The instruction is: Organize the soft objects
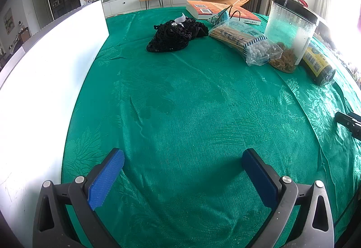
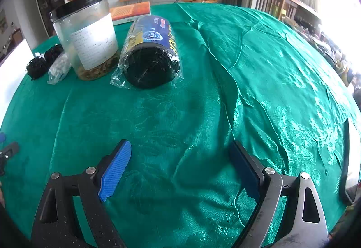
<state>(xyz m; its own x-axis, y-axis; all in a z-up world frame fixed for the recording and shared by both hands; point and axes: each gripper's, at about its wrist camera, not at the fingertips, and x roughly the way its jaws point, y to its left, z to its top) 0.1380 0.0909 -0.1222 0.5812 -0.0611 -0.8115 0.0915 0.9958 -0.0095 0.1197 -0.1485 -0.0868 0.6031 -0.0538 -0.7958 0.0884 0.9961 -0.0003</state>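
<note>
- We hold the left gripper [image 1: 182, 171] and the right gripper [image 2: 180, 166] with fingers spread, both empty, low over the green patterned cloth [image 1: 191, 101] on the counter.
- The crumpled black lace fabric [image 1: 173, 35] lies well ahead of the left fingers, slightly left of centre.
- We should approach it low and pinch a thick fold, steering clear of the clear plastic bag of cotton swabs [image 1: 246, 42] beside it.

Under both sets of jaws lies an emerald-green cloth [image 1: 191, 90] woven with a paler leaf-and-flower damask. The pads [image 1: 106, 178] are bright blue on black frames. Far ahead of the left jaws sits a black lacy bundle [image 1: 173, 37]. Ahead of the right jaws, a black roll [image 2: 151, 54] wears a blue-and-yellow label beside a clear, black-lidded jar [image 2: 86, 33].
</note>
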